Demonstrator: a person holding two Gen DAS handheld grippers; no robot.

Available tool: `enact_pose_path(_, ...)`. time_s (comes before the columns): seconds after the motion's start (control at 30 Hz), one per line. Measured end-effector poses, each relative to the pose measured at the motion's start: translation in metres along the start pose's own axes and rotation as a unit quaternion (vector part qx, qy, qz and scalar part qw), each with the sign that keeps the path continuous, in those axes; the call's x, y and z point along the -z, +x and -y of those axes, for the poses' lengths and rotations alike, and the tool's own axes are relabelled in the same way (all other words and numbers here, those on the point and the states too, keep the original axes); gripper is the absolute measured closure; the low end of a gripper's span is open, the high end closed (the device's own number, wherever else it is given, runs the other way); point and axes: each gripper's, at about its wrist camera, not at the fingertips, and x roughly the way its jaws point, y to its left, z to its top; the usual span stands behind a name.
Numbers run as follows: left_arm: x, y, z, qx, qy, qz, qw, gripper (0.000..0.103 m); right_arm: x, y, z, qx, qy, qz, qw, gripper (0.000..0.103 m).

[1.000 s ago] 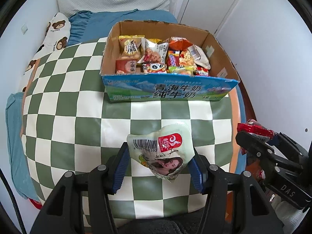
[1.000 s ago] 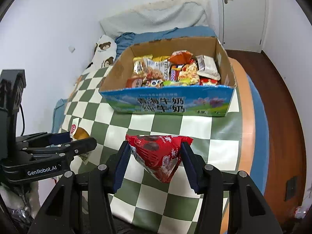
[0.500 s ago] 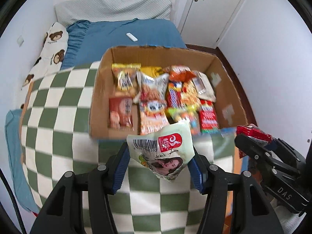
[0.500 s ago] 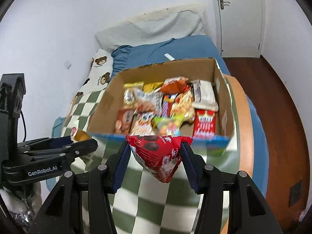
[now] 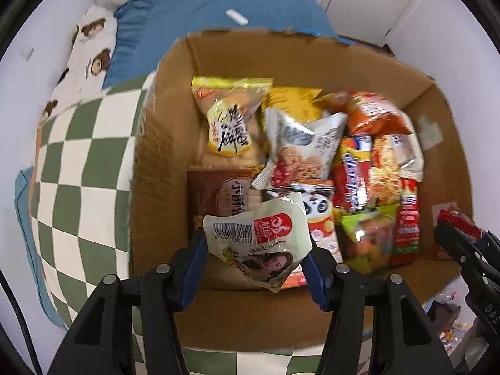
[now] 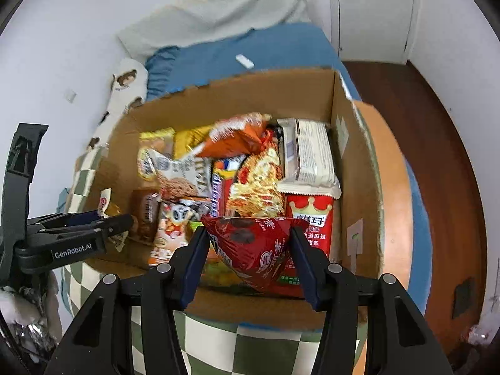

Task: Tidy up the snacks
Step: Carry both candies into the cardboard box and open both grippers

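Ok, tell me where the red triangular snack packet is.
Right wrist view, bottom centre: the red packet is clamped in the right gripper, above the cardboard box's near right corner.

This is a bedroom in a home. A bed (image 6: 281, 50) with a blue sheet runs back to a pale pillow (image 6: 218, 12) against the white wall (image 6: 62, 31), and a bear-print cushion (image 5: 90, 53) lies along its left side. A green-and-white checked cloth (image 5: 78, 156) covers the near end of the bed, with a cardboard box (image 5: 437, 118) of snack packets sitting on it. To the right are a white door (image 6: 375, 15) and a dark wooden floor (image 6: 443, 156). A small white wall socket (image 5: 27, 52) is set beside the bed.
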Motion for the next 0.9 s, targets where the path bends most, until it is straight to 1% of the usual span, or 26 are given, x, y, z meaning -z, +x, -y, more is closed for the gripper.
enact_pose_path(0.13, -0.001, 0.017, -0.005, 0.012, -0.014, -0.025, 0.9995, 0.047, -0.002, 0.02, 0.005, 0.002, 0.009, -0.027, 1.0, 0.047)
enact_pose_path(0.17, -0.001, 0.02, -0.006, 0.015, -0.015, -0.031, 0.9993, 0.047, -0.003, 0.024, 0.007, 0.003, 0.014, -0.032, 0.999, 0.045)
enact_pose_path(0.2, -0.002, 0.023, -0.005, 0.018, -0.017, -0.037, 0.999, 0.047, -0.003, 0.028, 0.008, 0.003, 0.018, -0.039, 0.999, 0.041)
enact_pose_path(0.23, -0.002, 0.026, -0.004, 0.021, -0.018, -0.042, 0.9987, 0.047, -0.003, 0.031, 0.01, 0.004, 0.025, -0.045, 0.999, 0.035)
enact_pose_path(0.27, -0.002, 0.029, -0.004, 0.021, -0.02, -0.044, 0.9986, 0.047, -0.003, 0.032, 0.01, 0.001, 0.031, -0.046, 0.998, 0.032)
enact_pose_path(0.3, -0.002, 0.03, -0.004, 0.018, -0.021, -0.044, 0.9986, 0.043, -0.003, 0.032, 0.009, 0.002, 0.031, -0.048, 0.998, 0.03)
enact_pose_path(0.33, -0.002, 0.031, -0.004, 0.019, -0.022, -0.042, 0.9987, 0.039, -0.004, 0.035, 0.007, 0.005, 0.027, -0.052, 0.998, 0.025)
enact_pose_path(0.37, -0.002, 0.032, -0.004, 0.021, -0.023, -0.043, 0.9986, 0.037, -0.005, 0.038, 0.003, 0.008, 0.024, -0.058, 0.998, 0.019)
enact_pose_path(0.4, -0.002, 0.033, -0.003, 0.023, -0.025, -0.046, 0.9983, 0.031, -0.005, 0.039, -0.001, 0.009, 0.022, -0.061, 0.998, 0.017)
enact_pose_path(0.43, -0.003, 0.033, -0.002, 0.025, -0.025, -0.047, 0.9983, 0.027, -0.004, 0.04, -0.004, 0.01, 0.018, -0.062, 0.998, 0.012)
enact_pose_path(0.47, -0.004, 0.033, -0.001, 0.025, -0.023, -0.047, 0.9983, 0.026, -0.004, 0.04, -0.009, 0.018, 0.012, -0.06, 0.998, 0.006)
enact_pose_path(0.5, -0.004, 0.032, 0.0, 0.022, -0.021, -0.045, 0.9985, 0.024, -0.004, 0.041, -0.012, 0.029, 0.006, -0.058, 0.998, 0.002)
enact_pose_path(0.63, -0.001, 0.028, 0.01, 0.007, -0.009, -0.033, 0.9994, 0.012, -0.005, 0.036, -0.016, 0.053, -0.006, -0.047, 0.997, 0.002)
enact_pose_path(0.77, -0.001, 0.023, 0.017, -0.002, -0.009, -0.026, 0.9996, 0.011, -0.008, 0.031, -0.011, 0.08, -0.01, -0.038, 0.996, 0.002)
enact_pose_path(0.9, 0.0, 0.017, 0.015, -0.002, -0.015, -0.017, 0.9998, 0.011, -0.01, 0.03, -0.006, 0.09, -0.006, -0.034, 0.995, 0.002)
